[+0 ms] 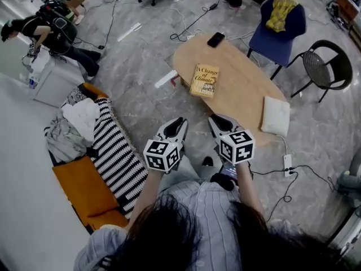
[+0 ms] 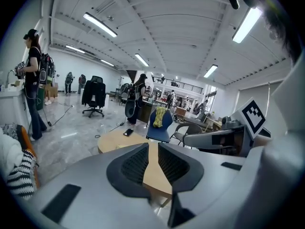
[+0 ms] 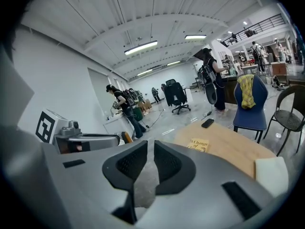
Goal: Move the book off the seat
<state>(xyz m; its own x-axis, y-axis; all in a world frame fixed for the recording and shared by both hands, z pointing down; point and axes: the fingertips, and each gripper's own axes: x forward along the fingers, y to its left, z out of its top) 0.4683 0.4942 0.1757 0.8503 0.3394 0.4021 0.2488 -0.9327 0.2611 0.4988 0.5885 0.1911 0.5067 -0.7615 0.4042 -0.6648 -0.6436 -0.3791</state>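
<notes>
Small print on book illegible, sofa part-covered

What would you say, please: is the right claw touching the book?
Apart. The head view shows bare table between the right claw and the book.

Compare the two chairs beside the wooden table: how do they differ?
The blue chair has a solid padded seat and a yellow cloth draped over its back; the black chair has a round mesh seat and carries nothing. Both stand unoccupied beside the table.
</notes>
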